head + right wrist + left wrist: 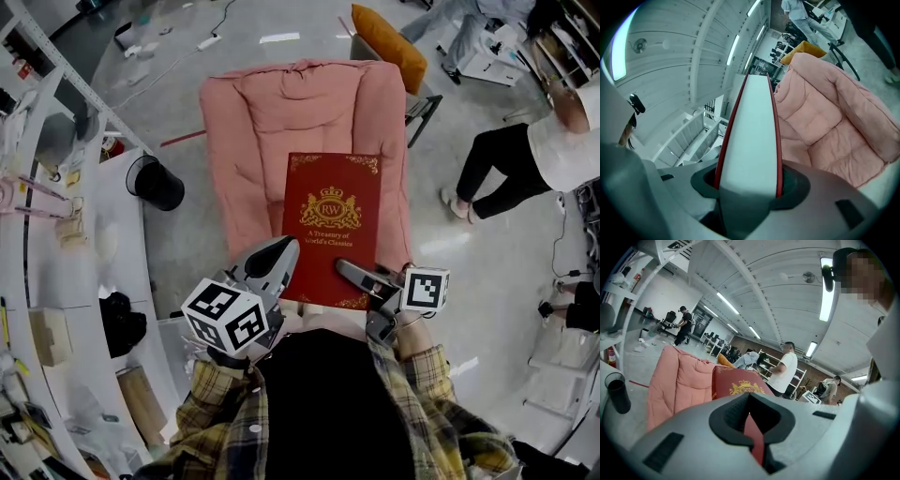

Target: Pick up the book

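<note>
- The red book (330, 230) is in both tools, over the front of the pink armchair (253, 112) and close to the person's chest. I can't tell whether its far end rests on the cushion.
- The right gripper (361, 279) bites the near edge, with the pale page block and both red covers wedged between its jaws.
- The left gripper (274, 270) is at the near left corner and pinches only a thin red sliver, apparently the cover.
- I reckon that left hold is the weak one, so the lift should be level and slow, with both hands rising together so the cover doesn't peel open.
</note>
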The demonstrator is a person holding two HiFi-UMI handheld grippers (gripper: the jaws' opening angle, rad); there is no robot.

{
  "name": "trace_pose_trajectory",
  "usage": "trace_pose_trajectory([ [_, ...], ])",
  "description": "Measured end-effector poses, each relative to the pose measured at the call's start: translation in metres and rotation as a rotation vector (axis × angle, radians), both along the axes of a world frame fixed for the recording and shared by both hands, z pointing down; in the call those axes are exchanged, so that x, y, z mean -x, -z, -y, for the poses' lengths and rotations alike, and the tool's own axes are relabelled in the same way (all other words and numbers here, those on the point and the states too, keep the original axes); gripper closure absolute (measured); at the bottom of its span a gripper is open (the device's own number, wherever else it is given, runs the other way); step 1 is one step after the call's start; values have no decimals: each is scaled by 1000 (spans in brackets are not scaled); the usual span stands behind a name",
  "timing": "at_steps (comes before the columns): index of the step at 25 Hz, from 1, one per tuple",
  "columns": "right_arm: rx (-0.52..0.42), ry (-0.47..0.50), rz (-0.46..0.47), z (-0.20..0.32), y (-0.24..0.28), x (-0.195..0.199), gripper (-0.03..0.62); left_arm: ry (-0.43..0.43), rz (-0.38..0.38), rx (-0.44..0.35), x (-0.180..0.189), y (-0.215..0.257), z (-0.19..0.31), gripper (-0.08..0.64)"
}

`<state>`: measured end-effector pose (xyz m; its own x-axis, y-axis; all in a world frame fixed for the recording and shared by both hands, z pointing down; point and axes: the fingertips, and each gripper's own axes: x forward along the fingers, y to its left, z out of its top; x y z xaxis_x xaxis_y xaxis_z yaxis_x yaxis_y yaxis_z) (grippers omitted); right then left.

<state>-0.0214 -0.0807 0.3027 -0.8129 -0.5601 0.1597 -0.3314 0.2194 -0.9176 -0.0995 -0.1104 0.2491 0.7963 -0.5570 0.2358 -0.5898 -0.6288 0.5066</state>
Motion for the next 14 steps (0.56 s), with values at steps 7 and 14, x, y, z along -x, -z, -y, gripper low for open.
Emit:
trace_pose_trajectory([
  [7, 9, 8, 18, -7, 1, 2, 333, -1, 4, 6, -2, 0, -7, 557],
  [14, 7, 8, 19, -20, -2, 4, 333, 3, 9, 7, 0, -3, -20, 557],
])
